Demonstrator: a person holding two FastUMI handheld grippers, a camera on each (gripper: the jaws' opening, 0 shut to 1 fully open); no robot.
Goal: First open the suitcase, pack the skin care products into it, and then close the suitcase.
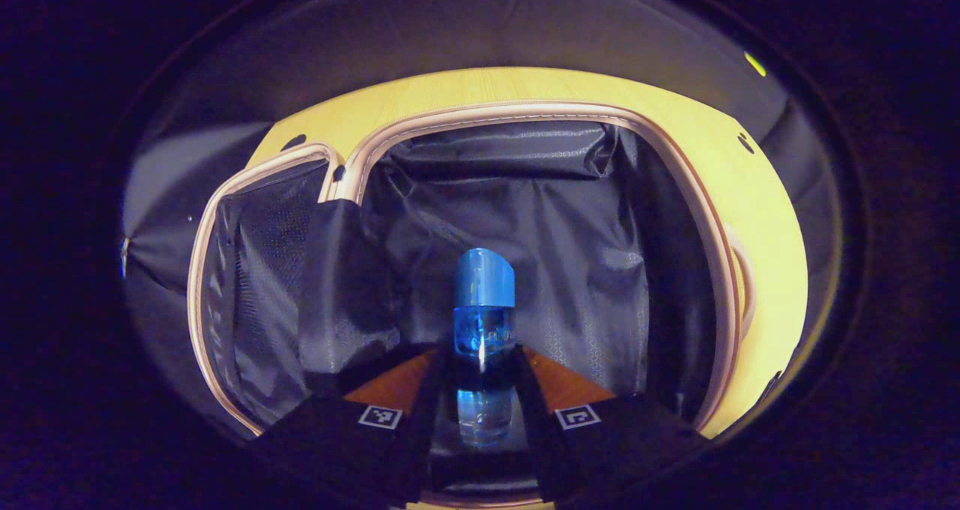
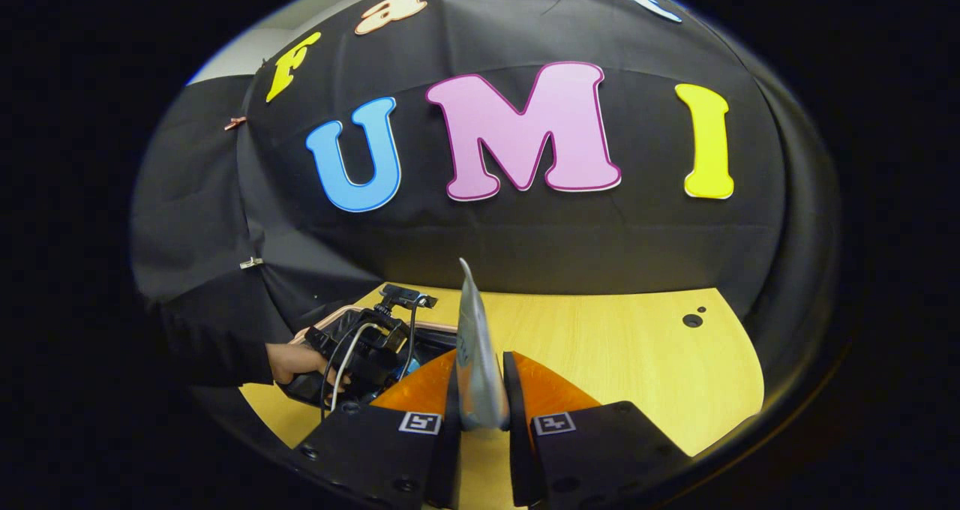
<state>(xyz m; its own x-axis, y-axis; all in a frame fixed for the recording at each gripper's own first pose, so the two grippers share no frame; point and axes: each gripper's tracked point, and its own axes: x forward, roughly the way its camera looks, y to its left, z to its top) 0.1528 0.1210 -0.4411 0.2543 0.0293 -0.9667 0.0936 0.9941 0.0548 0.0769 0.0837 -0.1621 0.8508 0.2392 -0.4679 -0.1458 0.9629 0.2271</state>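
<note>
Suitcase (image 1: 525,217) packing is under way: the left hand-held gripper (image 1: 484,390) is clamped on a blue-capped bottle (image 1: 484,322), both fingers pressing its clear body, cap pointing forward into the case. Holding it low on the body likely leaves the cap end free to go down first against the dark lining (image 1: 570,255). Around it the case lies open on the yellow tabletop (image 1: 757,217), its pale zipper rim (image 1: 517,112) framing the compartment, with a mesh pocket (image 1: 262,217) on one side. The right hand-held gripper (image 2: 480,390) grips a flat silvery tube (image 2: 476,352), held upright over bare tabletop (image 2: 637,352), seemingly waiting its turn. Farther off in the right gripper view, a hand (image 2: 289,361) holds the other gripper at the suitcase's edge.
</note>
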